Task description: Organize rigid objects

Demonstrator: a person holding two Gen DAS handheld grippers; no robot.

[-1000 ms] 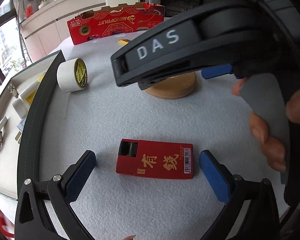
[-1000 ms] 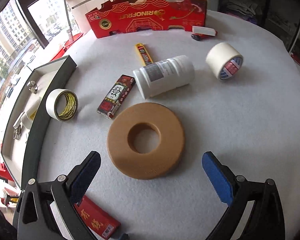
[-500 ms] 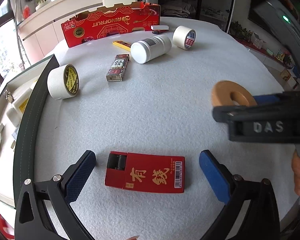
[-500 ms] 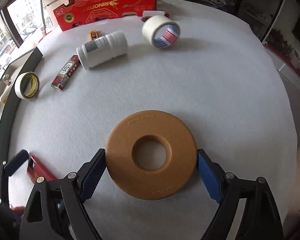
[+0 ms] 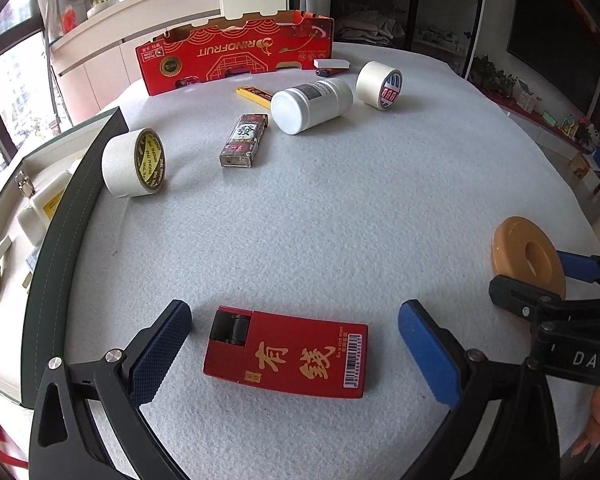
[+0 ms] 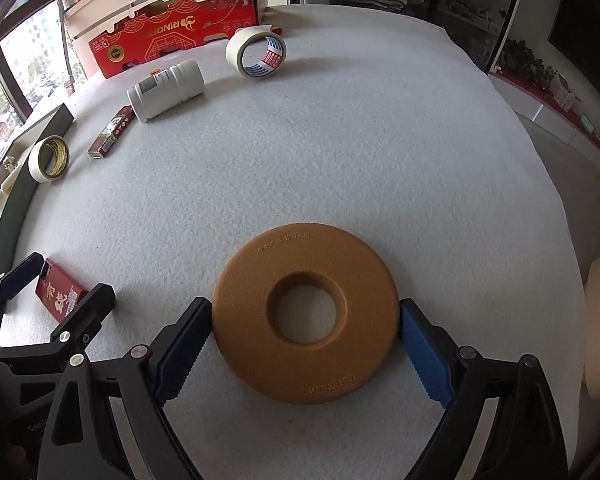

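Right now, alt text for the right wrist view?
The right hand-held gripper has its blue pads against both sides of a tan ring-shaped disc lying flat on the white felt table. Far left: two tape rolls, a white bottle on its side, and a red box.

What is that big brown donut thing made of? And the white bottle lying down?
The brown ring looks like hard molded plastic or rubber: matte, finely pebbled, with raised lettering stamped into its face. It could also be dense foam; the look leaves that open. The white bottle seems to be smooth plastic with a slight sheen and a paper label stuck on its side.
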